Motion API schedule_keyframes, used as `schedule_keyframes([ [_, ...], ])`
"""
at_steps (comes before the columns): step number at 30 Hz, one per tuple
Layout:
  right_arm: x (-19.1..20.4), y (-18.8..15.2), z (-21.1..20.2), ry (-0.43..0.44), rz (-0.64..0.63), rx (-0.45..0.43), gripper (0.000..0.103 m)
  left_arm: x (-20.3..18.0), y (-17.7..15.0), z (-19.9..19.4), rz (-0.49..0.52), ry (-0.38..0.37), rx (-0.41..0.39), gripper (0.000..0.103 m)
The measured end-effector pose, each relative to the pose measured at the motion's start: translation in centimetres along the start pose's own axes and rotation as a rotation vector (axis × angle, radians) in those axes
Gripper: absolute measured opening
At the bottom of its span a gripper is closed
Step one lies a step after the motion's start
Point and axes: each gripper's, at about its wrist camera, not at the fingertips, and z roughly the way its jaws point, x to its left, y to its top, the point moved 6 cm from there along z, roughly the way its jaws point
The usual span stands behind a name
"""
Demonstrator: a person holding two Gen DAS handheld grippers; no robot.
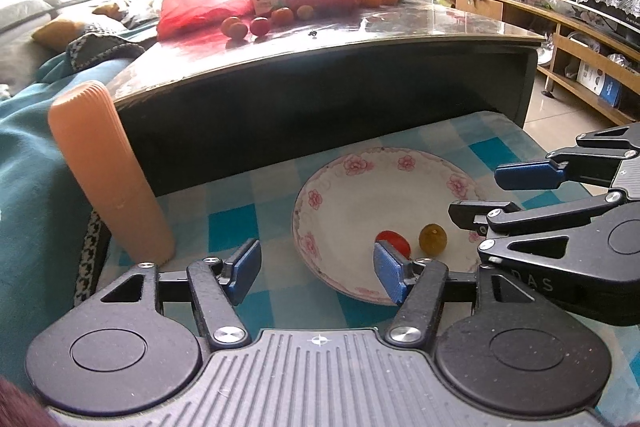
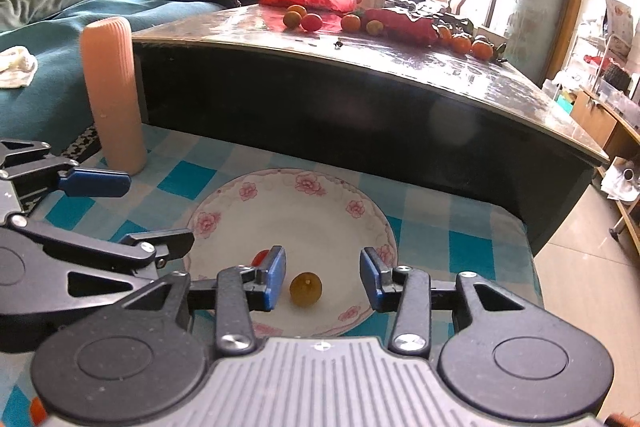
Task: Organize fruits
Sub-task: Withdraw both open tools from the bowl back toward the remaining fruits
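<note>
A glossy glazed ceramic plate [image 2: 352, 205] sits on matt checked cloth [image 2: 460, 211], beside a ribbed matt plastic cylinder [image 2: 112, 91], below a shiny, glass-smooth tabletop [image 2: 420, 59].

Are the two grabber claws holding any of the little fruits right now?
No, both are empty. The left gripper and right gripper stand open above the plate. The red fruit and yellow fruit just lie in it, untouched.
</note>
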Motion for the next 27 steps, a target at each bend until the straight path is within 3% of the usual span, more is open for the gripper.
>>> schedule_keyframes([
  [27, 1.6, -2.6, -5.6, -0.004, 0.015, 0.013, 0.055, -1.3, -2.7, -4.8, -0.004, -0.030, 0.010, 0.070],
])
